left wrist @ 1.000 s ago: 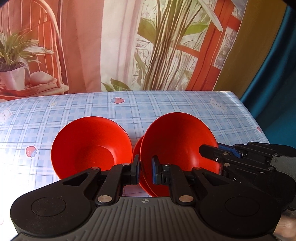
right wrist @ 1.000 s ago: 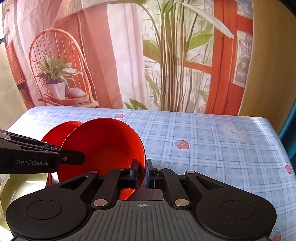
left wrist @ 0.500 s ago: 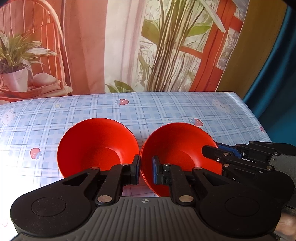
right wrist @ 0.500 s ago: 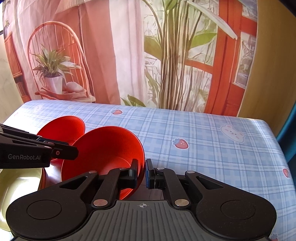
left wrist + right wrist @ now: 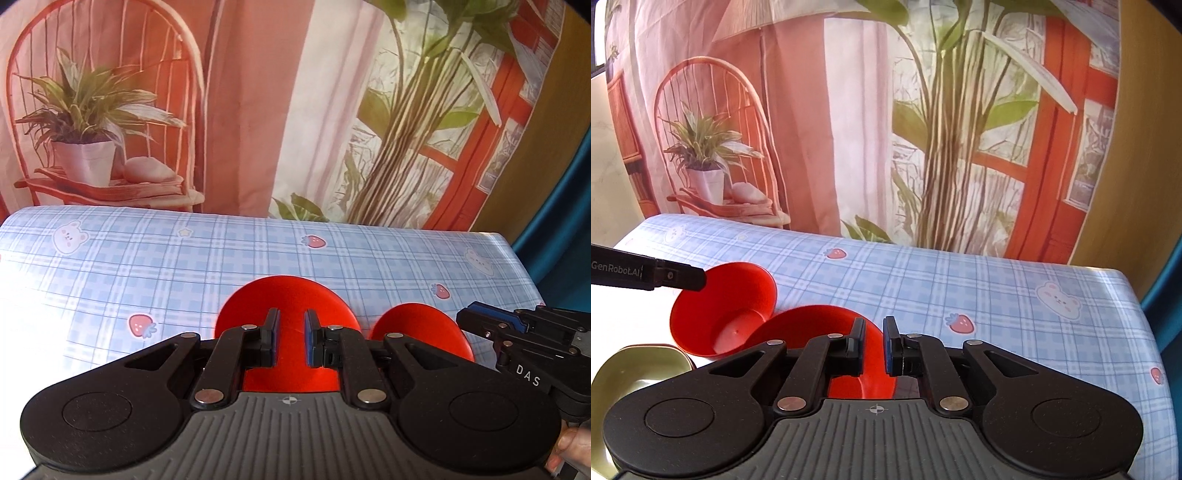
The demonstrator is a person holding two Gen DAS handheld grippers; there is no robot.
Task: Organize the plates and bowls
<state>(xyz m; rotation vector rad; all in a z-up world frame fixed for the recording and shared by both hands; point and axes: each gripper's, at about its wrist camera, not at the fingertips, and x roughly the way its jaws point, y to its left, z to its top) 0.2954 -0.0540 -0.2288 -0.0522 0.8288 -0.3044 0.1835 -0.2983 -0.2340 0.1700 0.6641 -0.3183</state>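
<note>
Each gripper is nearly closed, pinching a red bowl's rim. The left gripper (image 5: 290, 341) holds the left red bowl (image 5: 288, 295) tilted; the right gripper (image 5: 873, 345) holds the right red bowl (image 5: 827, 321) at its four o'clock. Both hang over the checked surface (image 5: 997, 295), seemingly for nesting.

We look from a camera on each hand tool, pointing forward and down, very close. Both views share the blue checked tablecloth (image 5: 147, 266) (image 5: 997, 295), two shiny red plastic bowls (image 5: 291, 295) (image 5: 731, 302) and the printed plant curtain (image 5: 406, 129) (image 5: 960, 129).
</note>
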